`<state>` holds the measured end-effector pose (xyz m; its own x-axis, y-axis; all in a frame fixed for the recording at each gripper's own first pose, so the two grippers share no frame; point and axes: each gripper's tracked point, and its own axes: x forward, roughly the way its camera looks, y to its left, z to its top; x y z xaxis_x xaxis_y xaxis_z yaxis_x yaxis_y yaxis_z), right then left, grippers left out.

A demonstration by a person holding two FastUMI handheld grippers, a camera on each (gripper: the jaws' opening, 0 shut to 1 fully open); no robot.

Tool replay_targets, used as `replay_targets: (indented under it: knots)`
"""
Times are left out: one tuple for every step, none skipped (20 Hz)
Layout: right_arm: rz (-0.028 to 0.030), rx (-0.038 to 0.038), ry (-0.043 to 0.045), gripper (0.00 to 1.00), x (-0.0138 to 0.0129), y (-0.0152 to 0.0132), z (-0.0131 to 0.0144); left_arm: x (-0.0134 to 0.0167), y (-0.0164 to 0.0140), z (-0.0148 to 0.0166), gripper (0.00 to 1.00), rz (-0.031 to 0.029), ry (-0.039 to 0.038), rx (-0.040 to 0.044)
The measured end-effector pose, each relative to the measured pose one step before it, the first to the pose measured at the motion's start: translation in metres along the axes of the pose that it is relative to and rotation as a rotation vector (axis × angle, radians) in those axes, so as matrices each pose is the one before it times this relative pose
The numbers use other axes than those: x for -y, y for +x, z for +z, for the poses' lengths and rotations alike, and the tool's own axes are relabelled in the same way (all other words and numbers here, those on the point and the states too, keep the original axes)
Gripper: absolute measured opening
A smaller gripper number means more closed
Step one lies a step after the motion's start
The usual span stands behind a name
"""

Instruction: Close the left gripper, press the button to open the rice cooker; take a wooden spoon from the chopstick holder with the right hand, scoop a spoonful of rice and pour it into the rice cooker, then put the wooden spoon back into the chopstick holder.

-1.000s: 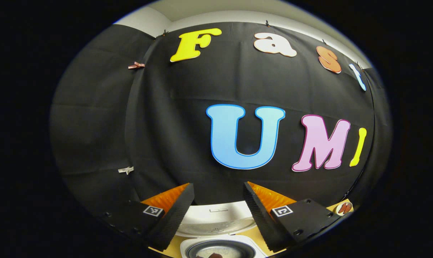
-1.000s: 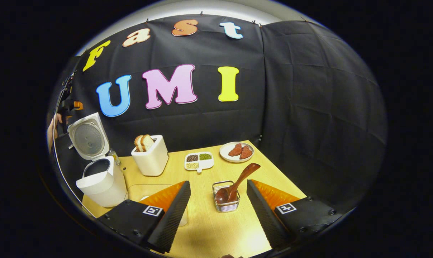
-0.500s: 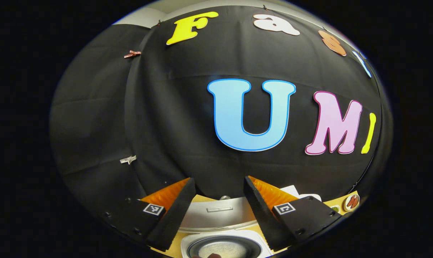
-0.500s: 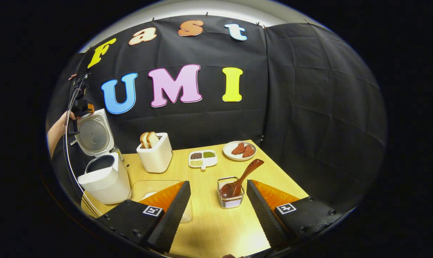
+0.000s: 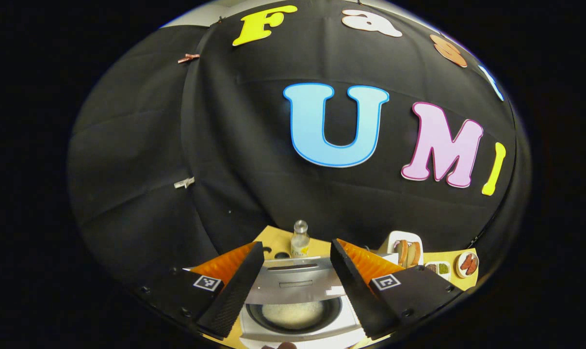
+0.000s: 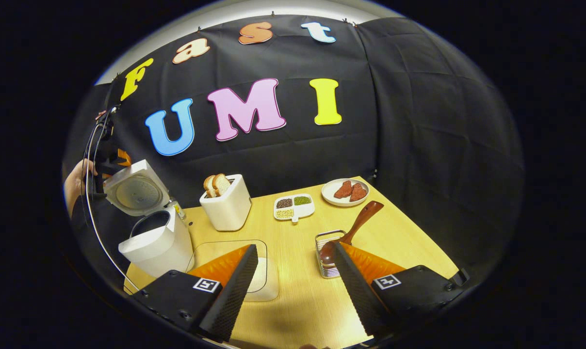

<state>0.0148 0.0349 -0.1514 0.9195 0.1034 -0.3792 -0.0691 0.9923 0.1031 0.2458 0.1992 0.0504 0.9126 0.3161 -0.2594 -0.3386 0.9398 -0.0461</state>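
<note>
Standing open on the worktop (image 6: 293, 310), the rice cooker (image 6: 157, 245) sits under the left gripper (image 5: 297, 286), its fingers apart, while the right gripper (image 6: 295, 286), also spread, hovers beside the wooden spoon (image 6: 353, 230) in the chopstick holder (image 6: 328, 254).

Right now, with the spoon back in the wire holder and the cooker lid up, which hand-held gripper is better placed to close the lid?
Left, probably. The left hand-held gripper hangs open right over the rice cooker, its lid between the fingers. The right hand-held gripper is open across the table by the spoon.
</note>
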Motion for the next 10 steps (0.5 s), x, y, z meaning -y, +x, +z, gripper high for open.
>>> replay_targets:
  knots:
    - [0.01362, -0.00213, -0.00484, 0.99, 0.00056, 0.00159, -0.00241, 0.00149, -0.00587, -0.01449, 0.97, 0.00354, -0.00339, -0.01782]
    - [0.00947, -0.00461, -0.00988, 0.99, 0.00239, 0.00080, -0.00230, 0.00168, -0.00536, -0.01514, 0.97, 0.00410, 0.00391, -0.01654]
    - [0.00837, -0.00750, -0.01025, 0.99, 0.00208, 0.00138, -0.00459, 0.00126, -0.00349, -0.01626, 0.97, 0.00555, -0.00001, -0.02049]
    - [0.01021, -0.00740, -0.00444, 0.99, 0.00269, 0.00049, -0.00365, 0.00159, -0.00214, -0.01555, 0.97, 0.00338, -0.00455, -0.01978]
    - [0.01010, -0.01104, -0.00144, 0.99, 0.00138, 0.00043, -0.00487, 0.00111, -0.00212, -0.01453, 0.97, 0.00534, 0.00014, -0.01600]
    - [0.00871, -0.01335, 0.00033, 0.99, 0.00191, -0.00002, -0.00468, 0.00149, -0.00053, -0.01377, 0.98, 0.00550, 0.00570, -0.01219]
    - [0.00785, -0.01336, 0.00184, 0.99, 0.00212, 0.00017, -0.00325, 0.00088, 0.00032, -0.01324, 0.98, 0.00633, 0.00939, -0.01142]
    - [0.00605, -0.01039, 0.00434, 0.99, -0.00158, -0.00225, 0.00049, 0.00155, 0.00089, -0.01099, 0.98, 0.00503, 0.01253, -0.00839]
    - [0.00462, -0.00413, 0.00299, 0.99, 0.00230, -0.00020, -0.00069, 0.00085, 0.00138, -0.01060, 0.98, 0.00715, 0.00496, -0.00897]
    - [0.00221, -0.00090, -0.00139, 0.99, 0.00256, 0.00042, 0.00037, 0.00112, 0.00166, -0.00913, 0.98, 0.00206, -0.00089, -0.00958]
